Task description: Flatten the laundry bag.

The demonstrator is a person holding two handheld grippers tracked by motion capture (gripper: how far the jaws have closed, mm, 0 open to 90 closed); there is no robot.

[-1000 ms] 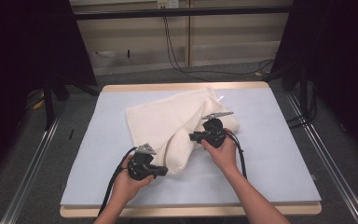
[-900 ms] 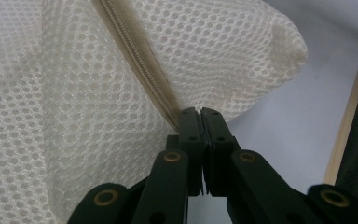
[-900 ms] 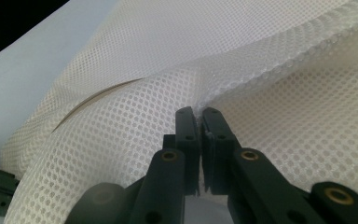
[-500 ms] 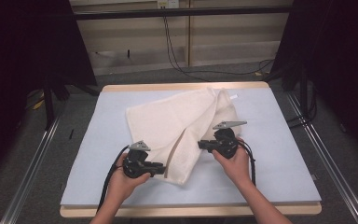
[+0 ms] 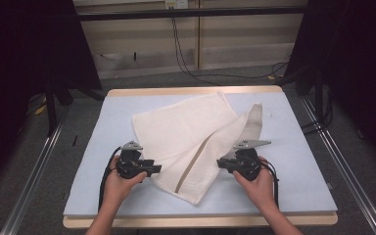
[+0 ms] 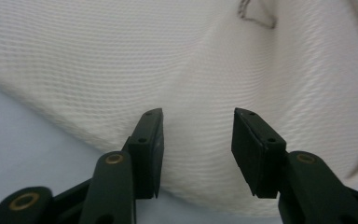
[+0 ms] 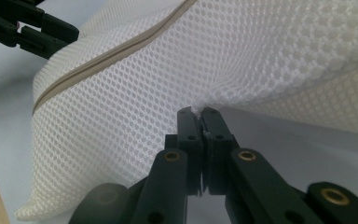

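Now the white mesh cloth [image 5: 196, 142] lies half folded on the bench [image 5: 78, 196]. The right tongs [image 7: 199, 112] pinch its edge tight. The left tongs [image 6: 196, 140] have just been opening, nothing between them. One-sided pulling could drag the fold crooked.

a wooden-edged table [image 5: 127, 92] with a pale blue top stands on a grey floor [image 5: 39, 161]. behind it runs a beige panelled wall [image 5: 235, 39], with black cables [image 5: 186, 58] hanging down onto the floor. dark curtains [image 5: 24, 49] close in on both sides. metal rails [image 5: 342, 152] run along the floor beside the table.
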